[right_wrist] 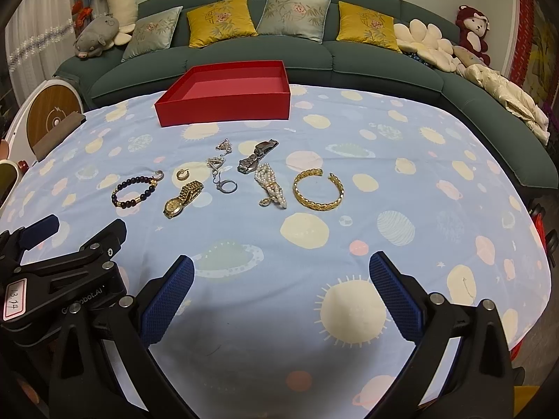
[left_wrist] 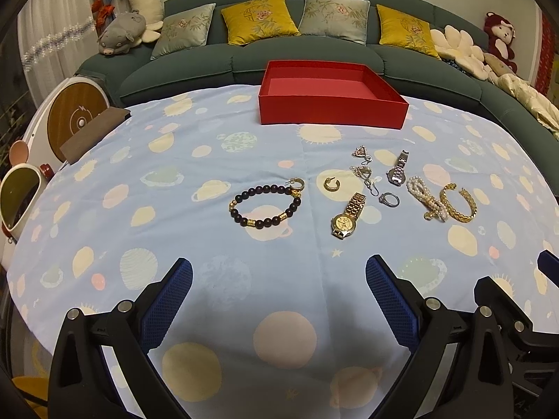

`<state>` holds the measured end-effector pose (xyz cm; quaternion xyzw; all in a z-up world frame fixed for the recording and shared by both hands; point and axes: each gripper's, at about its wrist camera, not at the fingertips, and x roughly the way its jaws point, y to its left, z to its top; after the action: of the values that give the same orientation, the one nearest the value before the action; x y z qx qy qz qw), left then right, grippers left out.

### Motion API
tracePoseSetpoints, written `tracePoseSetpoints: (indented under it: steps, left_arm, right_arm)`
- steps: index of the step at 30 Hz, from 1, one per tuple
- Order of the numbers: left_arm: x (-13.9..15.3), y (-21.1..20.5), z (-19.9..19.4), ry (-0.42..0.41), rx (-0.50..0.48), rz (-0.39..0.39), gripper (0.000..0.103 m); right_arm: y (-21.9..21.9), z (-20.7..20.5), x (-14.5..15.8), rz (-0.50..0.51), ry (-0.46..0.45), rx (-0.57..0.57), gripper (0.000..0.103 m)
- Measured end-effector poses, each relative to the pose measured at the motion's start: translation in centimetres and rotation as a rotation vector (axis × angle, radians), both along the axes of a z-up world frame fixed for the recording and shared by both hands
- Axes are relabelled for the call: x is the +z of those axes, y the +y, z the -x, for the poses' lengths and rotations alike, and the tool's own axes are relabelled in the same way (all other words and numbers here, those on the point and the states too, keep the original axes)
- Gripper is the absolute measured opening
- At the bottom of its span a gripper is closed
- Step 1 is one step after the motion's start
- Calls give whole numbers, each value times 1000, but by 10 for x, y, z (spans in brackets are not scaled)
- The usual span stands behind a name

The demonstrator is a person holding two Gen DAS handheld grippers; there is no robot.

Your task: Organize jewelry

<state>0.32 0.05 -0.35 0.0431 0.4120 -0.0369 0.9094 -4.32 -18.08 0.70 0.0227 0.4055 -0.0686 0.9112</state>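
We hold both grippers above the near edge of the worktop (left_wrist: 139, 174), which is draped in a pale blue cloth printed with planets and suns. The left gripper (left_wrist: 279, 300) has its blue-padded fingers (left_wrist: 167, 300) spread wide with nothing between them, and the right gripper (right_wrist: 281, 300) is just as released, its fingers (right_wrist: 396, 300) framing only bare cloth. Both tilt downward toward the spread of jewelry.

The pieces lie in a loose row across the middle of the cloth, well apart from our fingers. Farthest left is the dark beaded bracelet (left_wrist: 265, 206) with gold spacers, and a small gold hoop earring (left_wrist: 298, 183) touches its far side. A second gold hoop earring (left_wrist: 331, 184) sits just right of that. Next comes the gold watch (left_wrist: 347, 214), lying face up, with a silver ring (left_wrist: 389, 199) beside its band. Behind these lies a tangle of silver pendants (left_wrist: 363, 164) on a thin chain (we cannot make out their exact shape). The silver watch (left_wrist: 398, 169) rests just right of them. The pearl strand (right_wrist: 270, 185) is bunched up near the gold cuff bangle (right_wrist: 318, 190), the rightmost piece.

The red box (left_wrist: 332, 111) stands open and empty at the far edge of the worktop, in front of a green sofa (left_wrist: 209, 59) with cushions.
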Motion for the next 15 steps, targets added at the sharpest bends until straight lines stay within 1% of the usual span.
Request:
tracePoseSetpoints:
  steps: [11,15]
  left_arm:
    - [2,2,1,-29,8,19,97]
    - [1,1,0,-19,9,-1,97]
  right_arm:
    - [1,1,1,-2,1,-1,98]
    - [1,0,0,-1,3,0,98]
